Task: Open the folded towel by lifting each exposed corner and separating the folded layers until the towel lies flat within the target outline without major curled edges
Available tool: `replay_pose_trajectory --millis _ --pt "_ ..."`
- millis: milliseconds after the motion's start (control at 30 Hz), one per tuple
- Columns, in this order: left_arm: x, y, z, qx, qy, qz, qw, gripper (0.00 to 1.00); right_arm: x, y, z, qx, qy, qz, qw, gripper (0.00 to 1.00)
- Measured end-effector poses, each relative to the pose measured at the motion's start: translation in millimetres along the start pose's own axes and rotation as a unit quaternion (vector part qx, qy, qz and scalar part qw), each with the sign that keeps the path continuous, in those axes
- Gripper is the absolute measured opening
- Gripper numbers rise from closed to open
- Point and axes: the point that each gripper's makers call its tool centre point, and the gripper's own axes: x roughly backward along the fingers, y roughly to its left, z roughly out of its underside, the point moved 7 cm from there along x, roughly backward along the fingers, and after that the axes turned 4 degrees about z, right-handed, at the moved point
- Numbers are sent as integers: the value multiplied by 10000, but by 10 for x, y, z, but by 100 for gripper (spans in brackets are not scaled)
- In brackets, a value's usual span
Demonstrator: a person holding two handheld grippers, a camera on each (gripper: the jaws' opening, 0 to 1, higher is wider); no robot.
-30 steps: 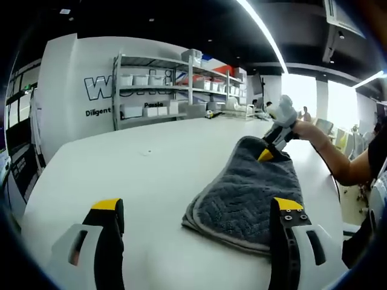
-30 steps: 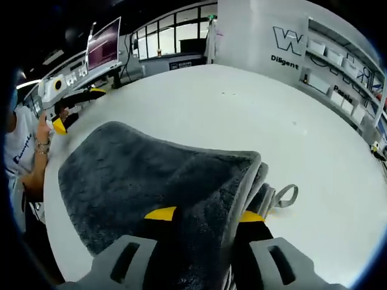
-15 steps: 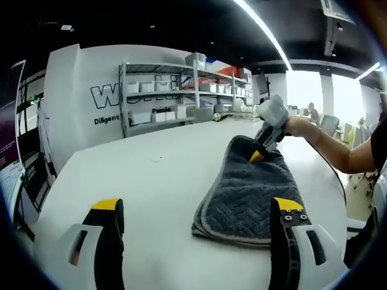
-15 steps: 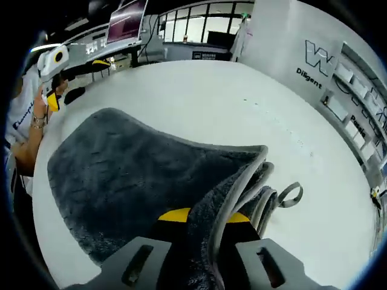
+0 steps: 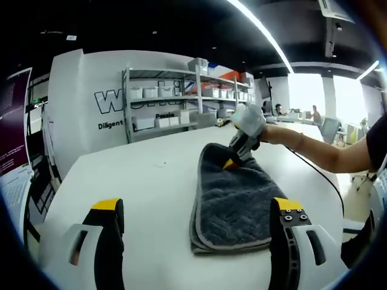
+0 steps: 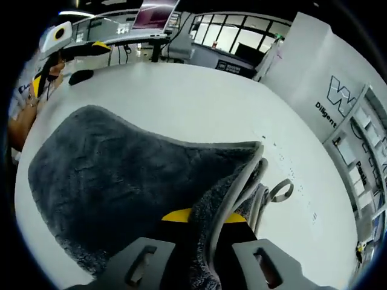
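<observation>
A dark grey folded towel (image 5: 233,202) with a pale grey border lies on the white table (image 5: 145,181). In the right gripper view the towel (image 6: 115,181) spreads ahead, and my right gripper (image 6: 204,217) is shut on its upper layer at a corner, lifting it off the layers below. A hanging loop (image 6: 279,190) sticks out beside that corner. In the left gripper view the right gripper (image 5: 233,162) pinches the towel's far end, held by a person's hand. My left gripper (image 5: 196,211) stands open near the table's edge, short of the towel, holding nothing. The left gripper (image 6: 57,51) appears far off at upper left.
Metal shelves (image 5: 175,103) with white bins stand against a white wall with lettering beyond the table. Desks and a monitor (image 6: 157,12) sit past the table's other side. A person's forearm (image 5: 320,151) reaches in from the right.
The right gripper has carried the towel's corner leftward across the table in the left gripper view; the towel now lies narrower and more lengthwise. The left gripper stays open.
</observation>
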Motion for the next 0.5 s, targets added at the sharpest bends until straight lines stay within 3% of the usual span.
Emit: replay_pose_trajectory --millis 500 --pt "54 16 42 66 -23 -118 9999 99 -495 196 -668 727 -482 -58 9962 6"
